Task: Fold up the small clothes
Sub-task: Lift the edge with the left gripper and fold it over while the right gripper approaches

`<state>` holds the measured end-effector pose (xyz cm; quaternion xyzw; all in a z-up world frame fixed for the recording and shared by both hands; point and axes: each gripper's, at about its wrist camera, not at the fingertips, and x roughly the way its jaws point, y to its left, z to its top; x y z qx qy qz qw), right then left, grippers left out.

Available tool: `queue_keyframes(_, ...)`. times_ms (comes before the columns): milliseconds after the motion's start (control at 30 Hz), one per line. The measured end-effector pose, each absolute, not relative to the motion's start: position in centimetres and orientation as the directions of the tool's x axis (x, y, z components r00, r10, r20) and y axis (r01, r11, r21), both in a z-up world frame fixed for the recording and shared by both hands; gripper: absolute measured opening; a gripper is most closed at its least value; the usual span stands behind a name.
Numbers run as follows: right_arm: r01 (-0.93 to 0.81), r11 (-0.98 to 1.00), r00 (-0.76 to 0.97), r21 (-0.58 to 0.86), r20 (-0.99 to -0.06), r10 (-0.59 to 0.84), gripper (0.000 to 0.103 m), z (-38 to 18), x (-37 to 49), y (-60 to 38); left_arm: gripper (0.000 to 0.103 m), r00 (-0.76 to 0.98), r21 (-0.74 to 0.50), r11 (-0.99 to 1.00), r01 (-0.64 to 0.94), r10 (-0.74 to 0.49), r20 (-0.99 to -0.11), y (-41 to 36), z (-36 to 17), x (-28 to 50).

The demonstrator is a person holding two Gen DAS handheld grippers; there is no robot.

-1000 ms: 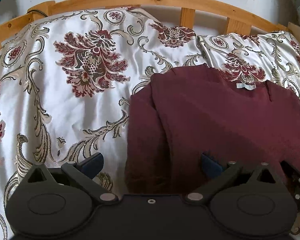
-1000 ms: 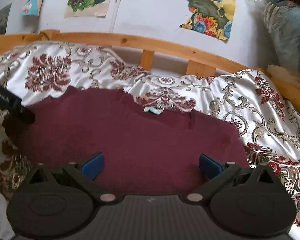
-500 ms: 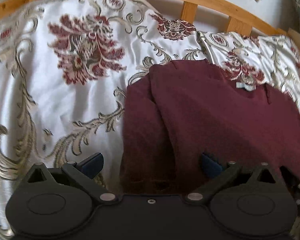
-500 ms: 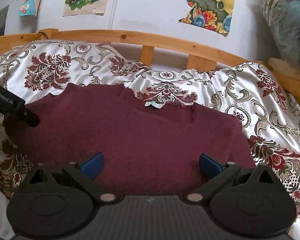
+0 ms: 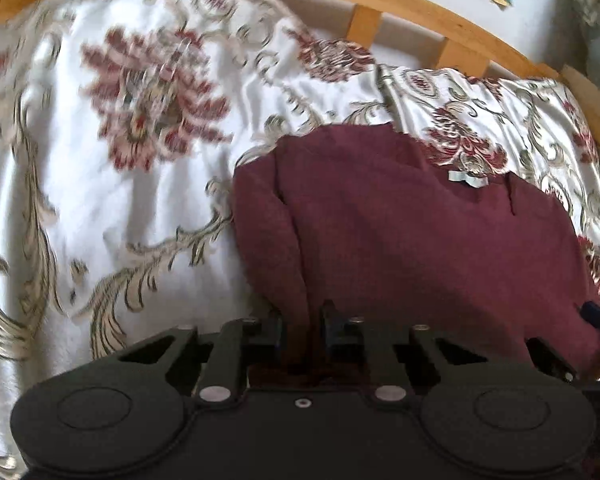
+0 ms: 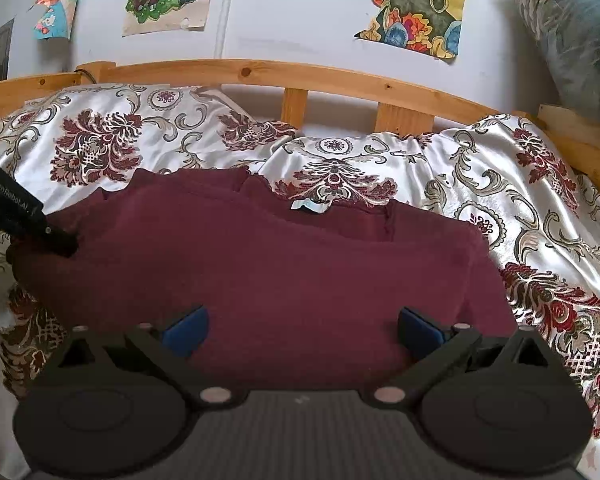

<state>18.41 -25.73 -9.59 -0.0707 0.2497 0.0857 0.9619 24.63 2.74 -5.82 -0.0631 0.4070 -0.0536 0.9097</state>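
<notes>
A maroon sweater (image 5: 400,232) lies flat on the floral bedspread (image 5: 120,200), collar and pale label (image 5: 468,178) towards the headboard. Its left sleeve (image 5: 268,240) is folded down along the body. My left gripper (image 5: 303,328) is shut on the sweater's near left edge, by the sleeve end. In the right wrist view the sweater (image 6: 280,264) fills the middle, and my right gripper (image 6: 302,330) is open over its near hem, blue pads either side. The left gripper's body (image 6: 24,220) shows at the sweater's left corner.
A wooden bed rail (image 6: 300,76) runs behind the bedspread (image 6: 540,220), and continues down the right side (image 6: 580,140). Drawings (image 6: 416,4) hang on the white wall. A bundle in plastic (image 6: 572,36) sits at the upper right.
My left gripper has closed on the sweater's near left edge; it was open before. The right gripper has stayed open over the hem, drawing back slightly.
</notes>
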Motion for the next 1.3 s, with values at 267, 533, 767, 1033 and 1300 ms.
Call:
queue_keyframes(267, -0.196, 0.975, 0.855, -0.108, -0.506, 0.116, 0.103, -7.7, 18.3, -26.9, 0.014, 0.723, -0.035, 0.988, 0.152, -0.136, -0.677, -1.7, -0.4, 24.3)
queue_keyframes(533, -0.045, 0.985, 0.894, -0.167, -0.447, -0.035, 0.103, -4.5, 19.5, -33.5, 0.013, 0.724, 0.039, 0.917, 0.396, -0.286, -0.627, -10.7, 4.0, 24.3)
queue_keyframes(767, 0.166, 0.981, 0.859, -0.102, -0.474, -0.195, 0.103, -4.6, 22.1, -41.7, 0.013, 0.651, 0.108, 0.823, 0.557, -0.352, -0.672, -18.3, 1.0, 23.5)
queue_keyframes(1033, 0.191, 0.981, 0.854, 0.02, -0.496, -0.156, 0.103, -5.2, 22.6, -44.3, 0.029, 0.645, 0.155, 0.788, 0.596, -0.355, -0.677, -19.7, -2.6, 21.1)
queue_keyframes(1300, 0.114, 0.99, 0.876, 0.086, -0.478, -0.059, 0.103, -5.4, 22.5, -43.3, 0.075, 0.676, 0.151, 0.755, 0.638, -0.455, -0.579, -18.8, 0.1, 17.3)
